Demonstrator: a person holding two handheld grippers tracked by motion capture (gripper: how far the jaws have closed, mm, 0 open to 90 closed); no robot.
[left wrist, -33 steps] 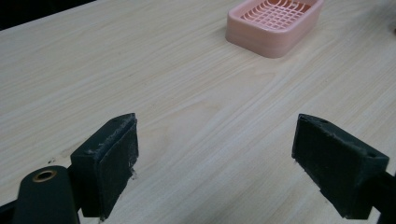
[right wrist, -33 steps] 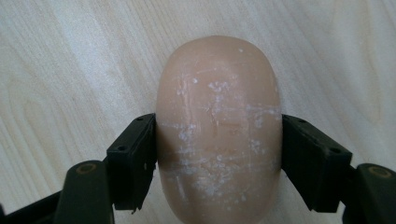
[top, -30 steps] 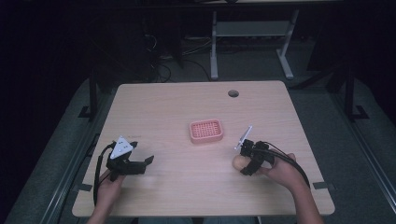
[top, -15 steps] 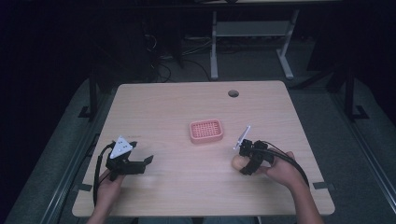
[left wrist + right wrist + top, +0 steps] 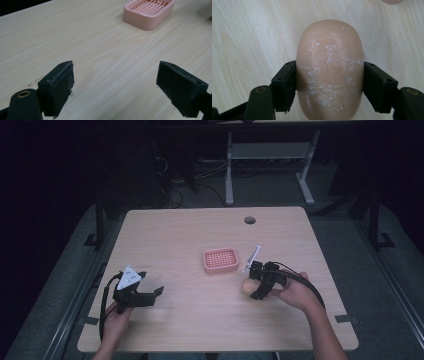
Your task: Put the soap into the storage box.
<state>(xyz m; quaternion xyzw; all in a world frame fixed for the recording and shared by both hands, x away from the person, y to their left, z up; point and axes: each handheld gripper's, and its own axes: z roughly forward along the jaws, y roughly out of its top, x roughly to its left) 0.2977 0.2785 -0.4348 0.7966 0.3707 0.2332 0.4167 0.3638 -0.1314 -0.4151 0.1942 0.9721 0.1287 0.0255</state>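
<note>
A tan oval bar of soap (image 5: 330, 67) with white scuffs is clamped between both pads of my right gripper (image 5: 329, 87). In the high view that soap (image 5: 246, 286) sits at the tip of the right gripper (image 5: 254, 289), just right of the table's middle. A pink slotted soap dish (image 5: 220, 260) lies on the table a little behind and left of it. My left gripper (image 5: 152, 294) rests near the front left, jaws wide apart with bare wood between them (image 5: 115, 82). The pink dish (image 5: 149, 12) lies far ahead of those jaws.
The wooden table (image 5: 185, 235) has a round cable hole (image 5: 250, 220) at its back right. A metal desk frame (image 5: 270, 155) and cables stand on the dark floor behind the table.
</note>
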